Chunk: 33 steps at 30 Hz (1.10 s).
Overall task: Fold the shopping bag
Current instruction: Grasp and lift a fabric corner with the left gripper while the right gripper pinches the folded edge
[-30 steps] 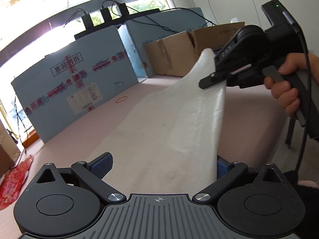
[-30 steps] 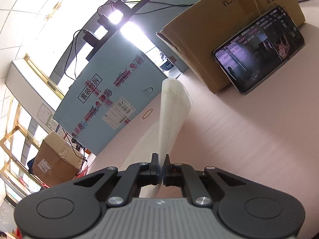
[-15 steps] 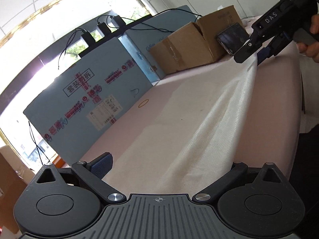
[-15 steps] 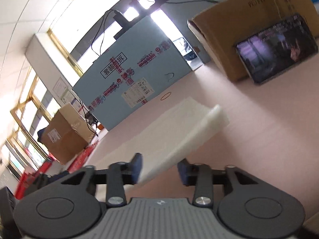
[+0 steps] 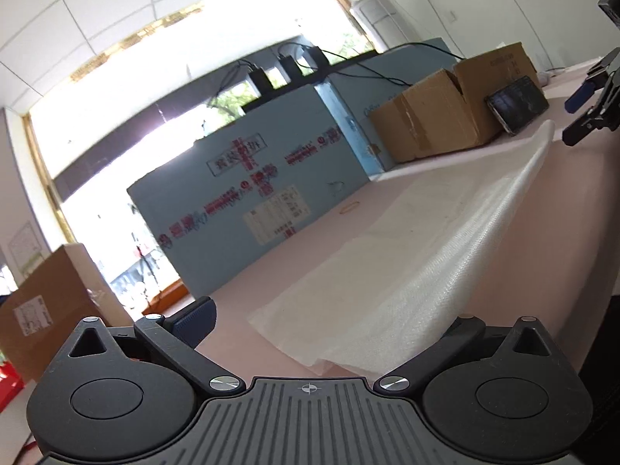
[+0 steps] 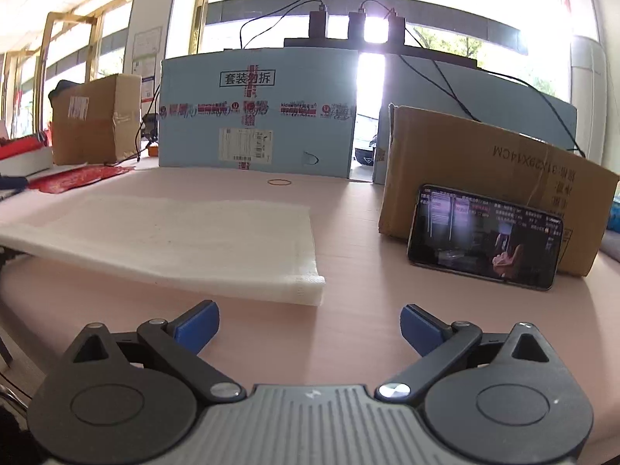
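Right wrist view shows the right tool with its jaws opening, already spread wide and holding nothing: the blue pads stand well apart over bare pink counter, and the white shopping bag lies just ahead of them, its near right corner free of both pads. The bag rests flat on the counter as a long strip, with the near edge thick and layered, so one fold looks to be laid down. Left wrist view shows the left tool low at the opposite end; its left pad stands clear, but its right pad is hidden beneath the raised fabric, so I cannot tell whether it grips that corner or merely sits under it. For this step to go well, the release should be clean at both ends: the bag's long edge should settle in line with the layer below before either tool draws off. The near edge sags unevenly toward the left end, so a light press along the crease would probably help. A phone leaning on a cardboard box stands near the bag's right end; the next fold should swing clear of it.
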{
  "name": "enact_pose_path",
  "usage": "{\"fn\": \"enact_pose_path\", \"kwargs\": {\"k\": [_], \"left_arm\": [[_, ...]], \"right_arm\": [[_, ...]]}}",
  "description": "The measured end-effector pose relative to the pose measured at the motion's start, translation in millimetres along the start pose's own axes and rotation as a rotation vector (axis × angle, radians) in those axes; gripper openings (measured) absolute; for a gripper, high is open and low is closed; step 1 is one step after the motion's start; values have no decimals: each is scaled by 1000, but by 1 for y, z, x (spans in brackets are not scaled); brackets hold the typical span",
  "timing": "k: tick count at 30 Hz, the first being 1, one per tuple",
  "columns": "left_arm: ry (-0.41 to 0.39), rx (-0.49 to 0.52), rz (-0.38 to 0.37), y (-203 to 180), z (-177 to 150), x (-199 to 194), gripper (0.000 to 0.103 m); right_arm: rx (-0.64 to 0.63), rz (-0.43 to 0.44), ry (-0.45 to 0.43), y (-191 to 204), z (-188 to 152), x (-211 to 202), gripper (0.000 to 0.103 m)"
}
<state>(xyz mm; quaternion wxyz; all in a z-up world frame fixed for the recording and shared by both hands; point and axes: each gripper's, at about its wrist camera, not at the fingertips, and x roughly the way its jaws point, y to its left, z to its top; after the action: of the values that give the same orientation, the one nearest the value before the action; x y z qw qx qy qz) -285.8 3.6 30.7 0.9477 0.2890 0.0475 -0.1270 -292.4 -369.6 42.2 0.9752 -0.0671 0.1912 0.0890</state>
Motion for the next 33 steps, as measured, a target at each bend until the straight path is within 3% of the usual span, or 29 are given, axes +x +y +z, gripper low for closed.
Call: {"fn": "enact_pose_path", "kwargs": {"k": [3, 6, 8, 10, 12, 14, 15, 17, 18, 21, 24, 27, 30, 33], "left_arm": [[-29, 52, -40, -9, 6, -12, 102], [-39, 101, -148, -15, 8, -18, 84], [-6, 71, -231, -11, 8, -14, 48], [23, -8, -335, -1, 7, -11, 35], [39, -88, -439, 9, 4, -6, 29], [58, -172, -520, 21, -2, 2, 24], [71, -219, -552, 28, -6, 7, 24], [104, -314, -610, 46, -15, 17, 23], [116, -346, -628, 53, -20, 21, 23], [139, -433, -677, 72, -34, 29, 23], [116, -409, -688, 66, -30, 30, 24], [91, -369, -705, 52, -23, 29, 32], [88, -392, -728, 49, -24, 33, 31], [103, -470, -764, 64, -33, 41, 20]], "right_arm": [[-103, 18, 2, 6, 2, 2, 99], [-339, 24, -25, 20, 1, 4, 99], [-447, 34, -42, 26, 3, 4, 99], [-590, 73, -47, 32, 8, 5, 96], [-658, 132, -34, 36, 14, 8, 87], [-692, 218, 7, 37, 23, 15, 65], [-679, 266, 50, 36, 29, 20, 56], [-570, 406, 188, 28, 46, 34, 23], [-515, 455, 235, 23, 52, 37, 20], [-453, 532, 288, 18, 57, 36, 20], [-424, 552, 297, 16, 58, 36, 21], [-408, 549, 264, 13, 58, 37, 25], [-400, 558, 266, 10, 57, 41, 32], [-381, 564, 259, 5, 56, 41, 39]]}}
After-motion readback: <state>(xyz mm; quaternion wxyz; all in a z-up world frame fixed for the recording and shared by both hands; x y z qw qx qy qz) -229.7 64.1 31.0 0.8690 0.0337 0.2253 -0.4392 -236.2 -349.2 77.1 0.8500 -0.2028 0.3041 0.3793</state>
